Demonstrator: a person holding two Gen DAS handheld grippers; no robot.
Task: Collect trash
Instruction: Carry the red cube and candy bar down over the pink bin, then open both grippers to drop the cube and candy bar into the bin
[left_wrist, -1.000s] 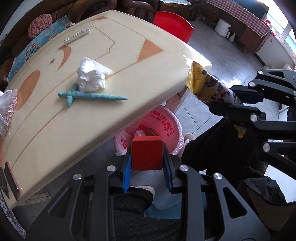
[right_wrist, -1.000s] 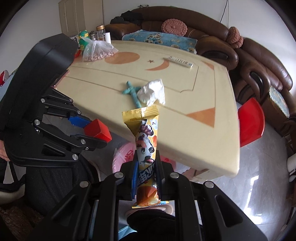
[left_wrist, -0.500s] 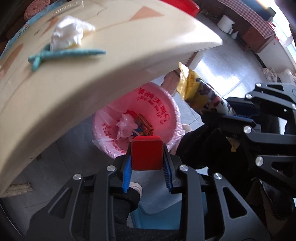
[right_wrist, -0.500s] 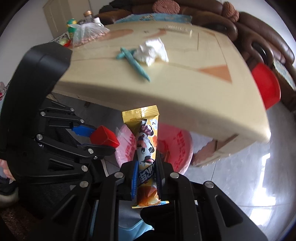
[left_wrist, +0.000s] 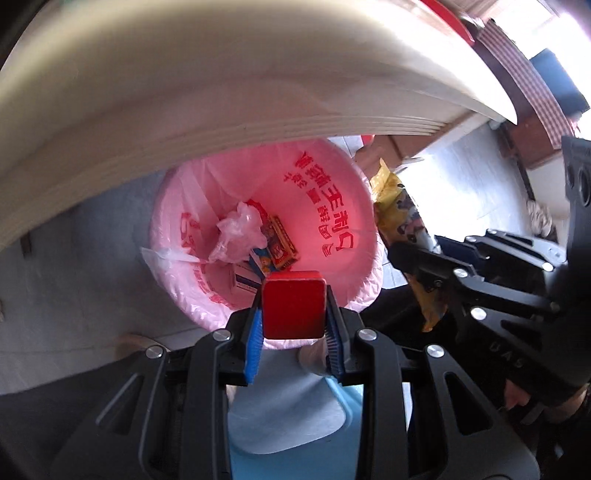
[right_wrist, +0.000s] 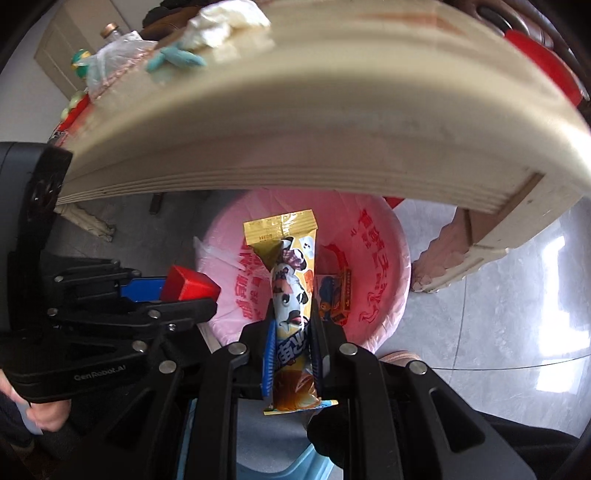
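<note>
The left gripper (left_wrist: 294, 325) is clamped on a red block (left_wrist: 293, 308) just over the near rim of the pink-lined trash bin (left_wrist: 354, 192) under the table edge (left_wrist: 258, 122). The right gripper (right_wrist: 293, 354) pinches a yellow snack wrapper (right_wrist: 290, 280) — its top end over the bin's mouth. Inside lie crumpled clear plastic (left_wrist: 238, 230) and small printed boxes (left_wrist: 280, 247).

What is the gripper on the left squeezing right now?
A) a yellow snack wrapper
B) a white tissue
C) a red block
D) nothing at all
C: the left gripper has its blue pads pressed on both sides of a red block, over the pink-lined trash bin; the yellow snack wrapper is in the right gripper.
</note>
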